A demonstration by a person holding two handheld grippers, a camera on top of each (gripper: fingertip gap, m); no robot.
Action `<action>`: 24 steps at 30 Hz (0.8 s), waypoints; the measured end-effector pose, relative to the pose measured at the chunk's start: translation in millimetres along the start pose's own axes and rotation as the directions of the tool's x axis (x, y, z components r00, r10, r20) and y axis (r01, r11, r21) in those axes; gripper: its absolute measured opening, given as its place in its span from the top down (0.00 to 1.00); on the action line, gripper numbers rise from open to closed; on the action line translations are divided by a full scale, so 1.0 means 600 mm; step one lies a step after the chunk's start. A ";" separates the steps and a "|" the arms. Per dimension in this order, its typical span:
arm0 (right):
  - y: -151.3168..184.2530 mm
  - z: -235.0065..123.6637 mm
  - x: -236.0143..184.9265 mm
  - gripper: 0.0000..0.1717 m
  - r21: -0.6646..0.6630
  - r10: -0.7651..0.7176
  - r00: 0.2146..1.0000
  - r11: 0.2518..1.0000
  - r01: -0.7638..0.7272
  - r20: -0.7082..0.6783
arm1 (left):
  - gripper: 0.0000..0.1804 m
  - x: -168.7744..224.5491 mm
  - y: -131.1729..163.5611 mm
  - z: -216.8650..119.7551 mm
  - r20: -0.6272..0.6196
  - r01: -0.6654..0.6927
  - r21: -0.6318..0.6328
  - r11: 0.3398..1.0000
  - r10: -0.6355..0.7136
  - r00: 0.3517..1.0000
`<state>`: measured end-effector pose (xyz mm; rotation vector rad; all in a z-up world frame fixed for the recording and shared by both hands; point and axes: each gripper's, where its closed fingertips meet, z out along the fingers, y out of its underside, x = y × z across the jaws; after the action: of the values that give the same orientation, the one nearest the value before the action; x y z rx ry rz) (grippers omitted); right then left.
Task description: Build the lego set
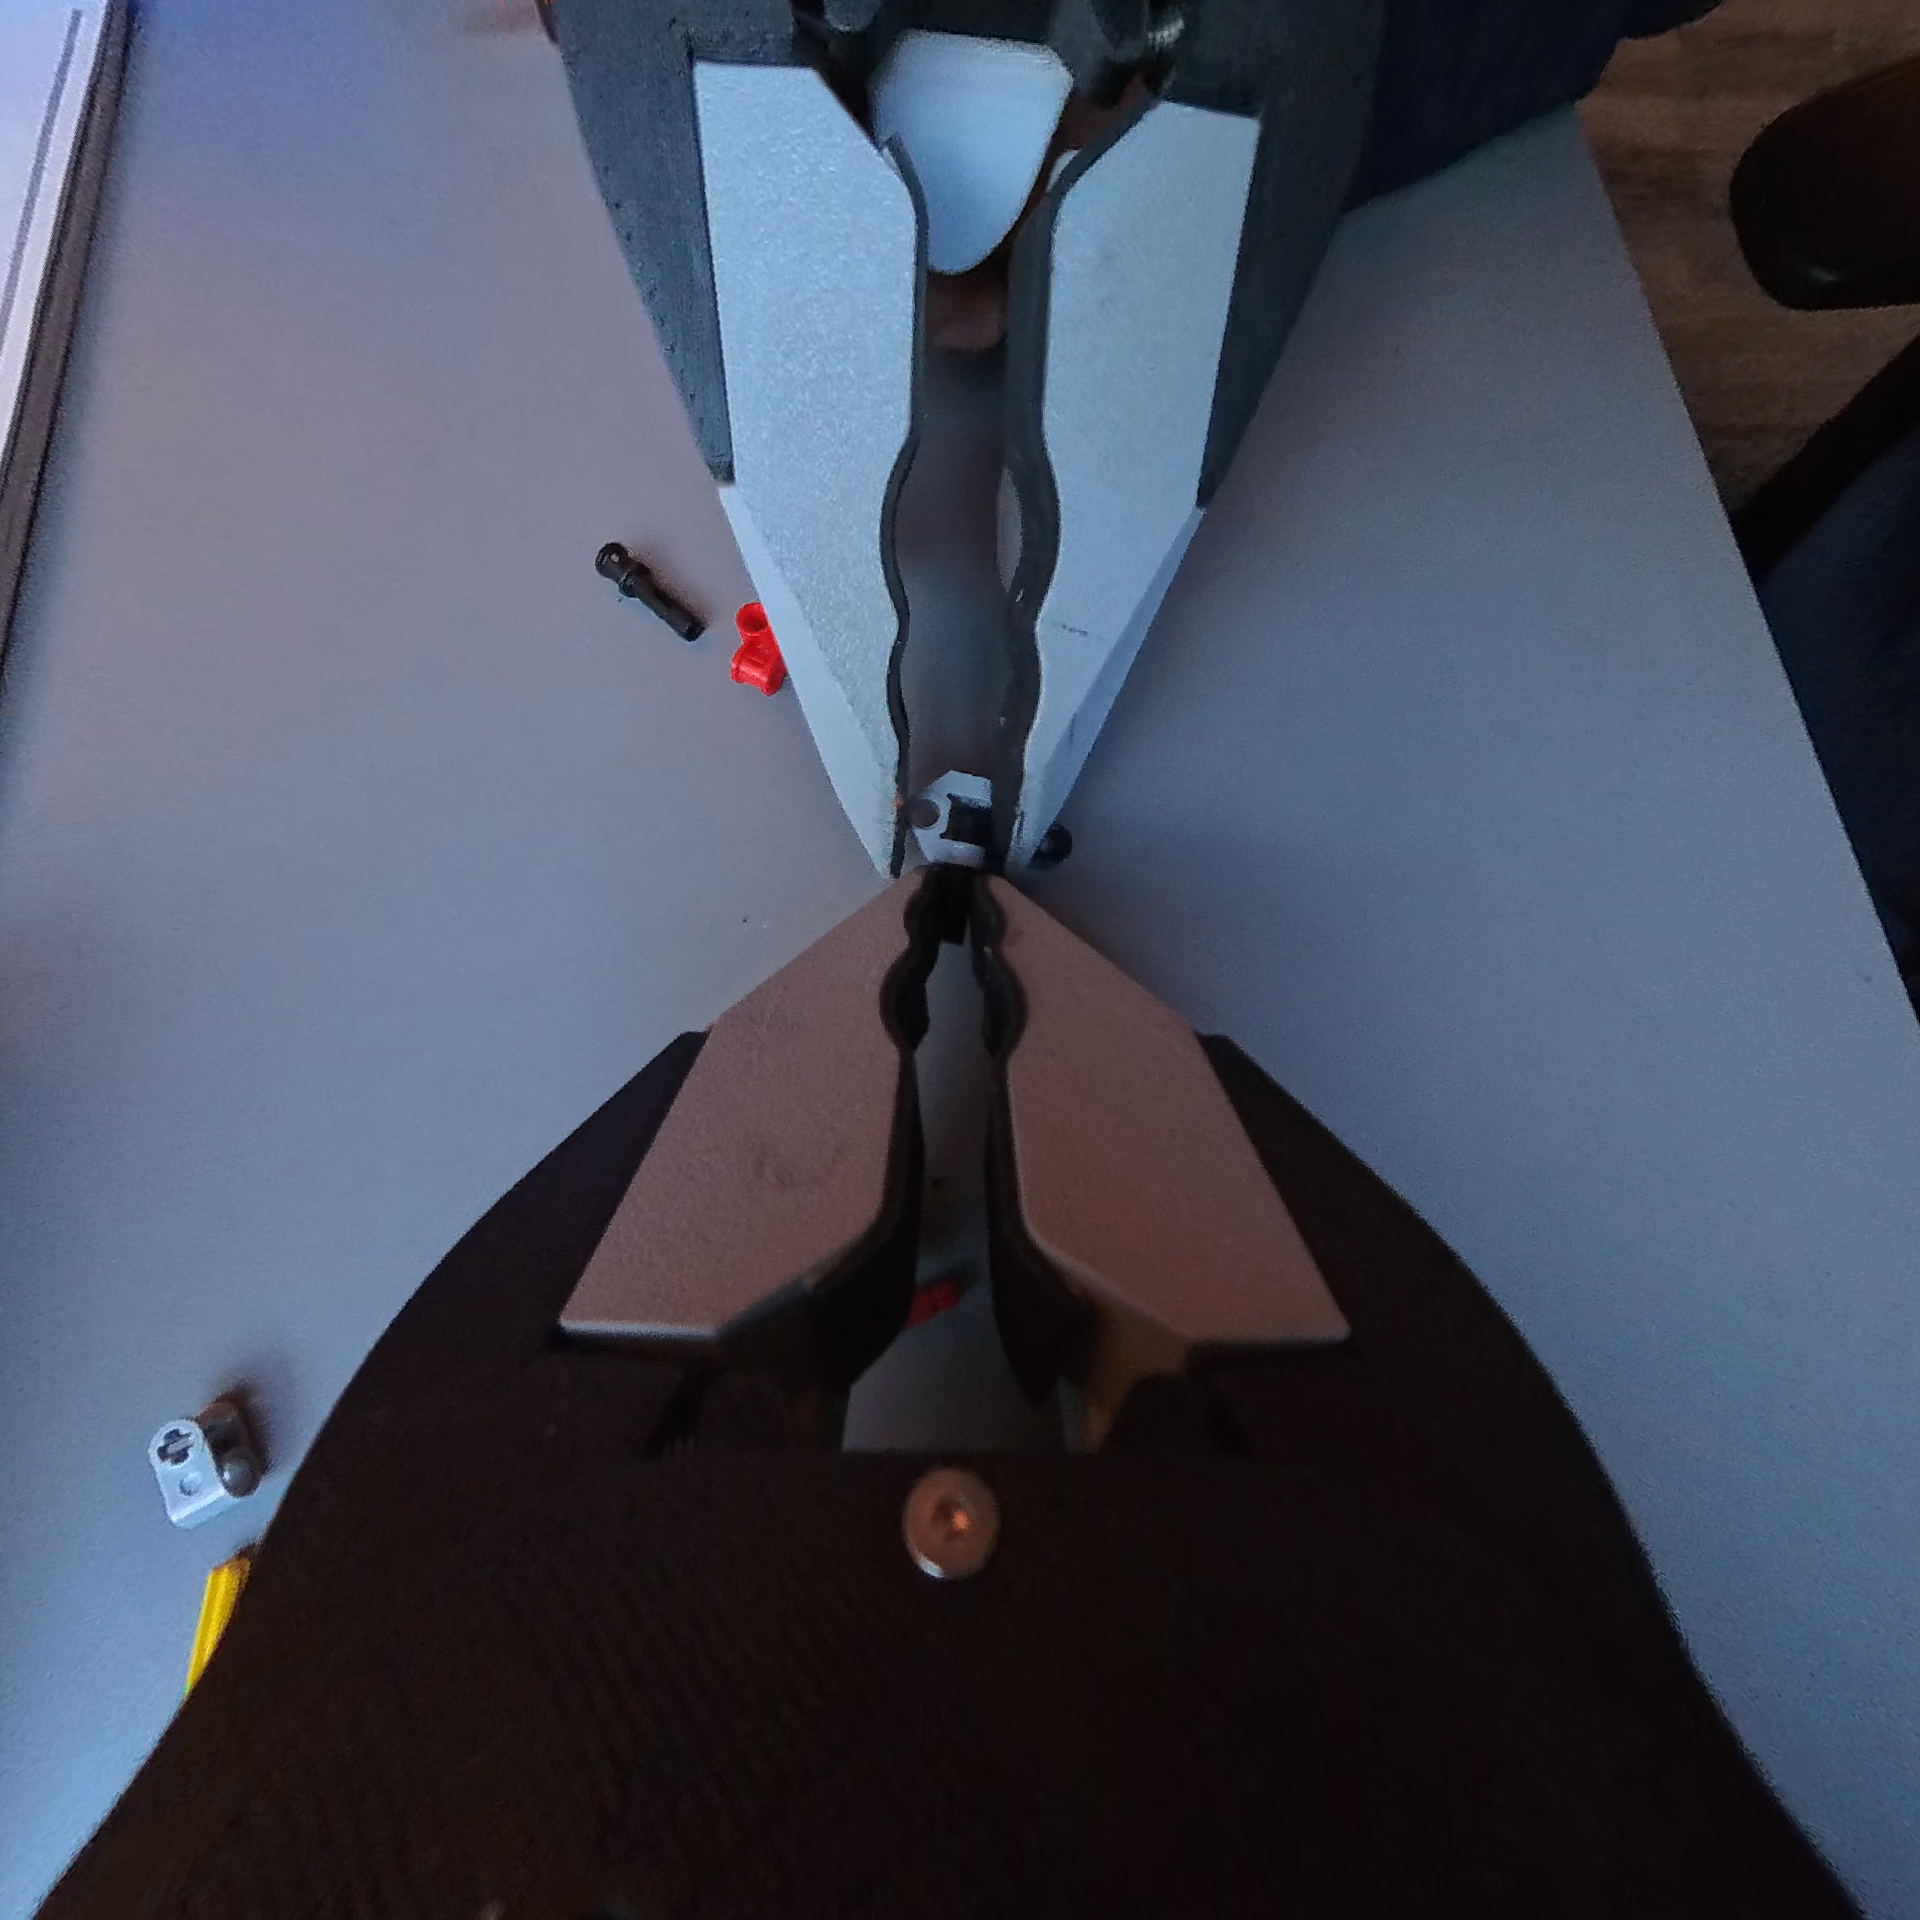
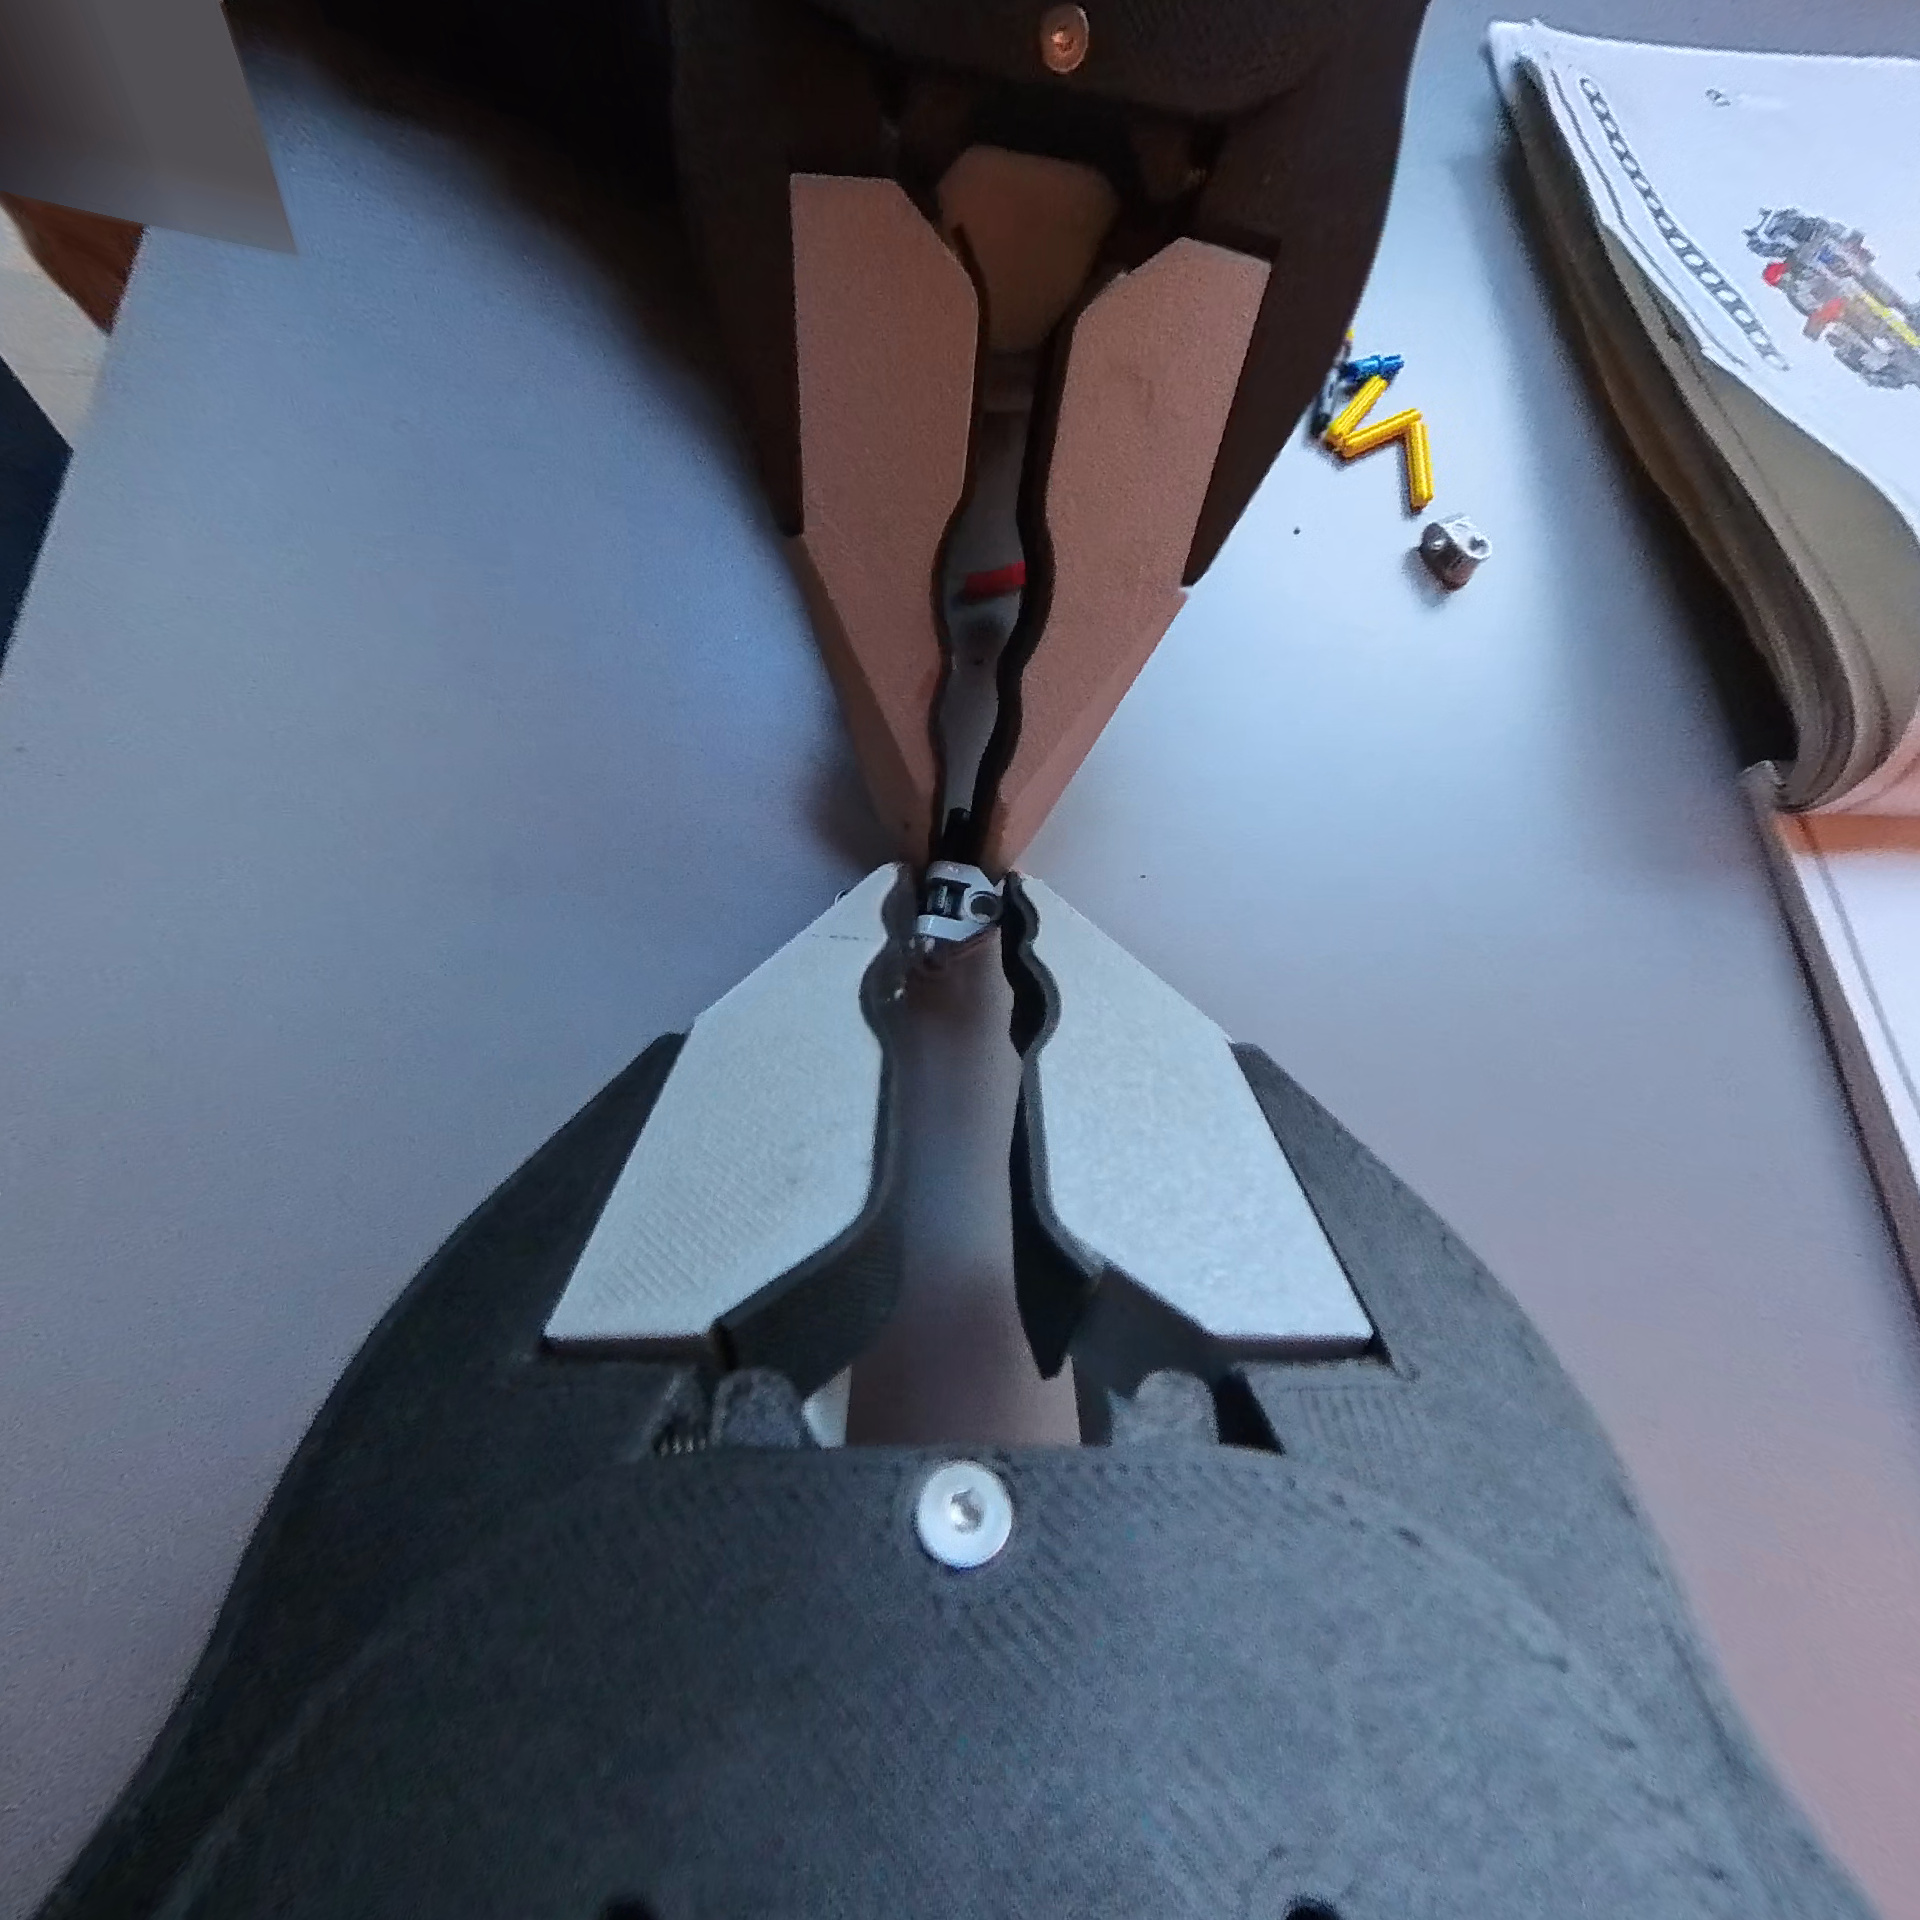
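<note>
Both grippers meet tip to tip over a grey table. My left gripper, with brown fingers, is shut on a short black pin; it also shows in the right wrist view. The pin's far end sits in a small light grey connector, which also shows in the left wrist view. My right gripper, with pale grey fingers, has its pads at the connector's two sides. A thin gap shows beside the connector, so it hangs tilted on the pin rather than in a grasp.
On the table lie a loose black pin, a red piece, another grey connector and yellow rods with a blue pin. An open booklet lies at the right. A dark chair stands beyond the table edge. My two grippers' fingertips are within a few centimetres of each other.
</note>
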<state>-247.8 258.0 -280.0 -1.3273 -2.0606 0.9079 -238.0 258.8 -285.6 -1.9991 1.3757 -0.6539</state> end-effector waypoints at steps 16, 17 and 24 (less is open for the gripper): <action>0.000 -0.004 0.002 0.94 0.001 -0.053 0.996 0.999 0.053 -0.069 | 0.98 0.000 -0.001 -0.002 0.013 0.004 0.010 1.000 -0.004 1.000; 0.000 -0.004 0.002 0.94 0.002 -0.053 0.996 0.999 0.053 -0.069 | 0.98 0.000 -0.002 -0.002 0.013 0.004 0.011 1.000 -0.004 1.000; -0.001 -0.004 0.002 0.94 0.006 -0.051 0.996 0.999 0.051 -0.067 | 0.98 0.000 -0.002 -0.002 0.019 0.002 0.013 1.000 -0.002 1.000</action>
<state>-246.8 259.5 -277.9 -1.2783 -2.0287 0.8369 -238.2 258.7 -283.8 -1.9922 1.3554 -0.6419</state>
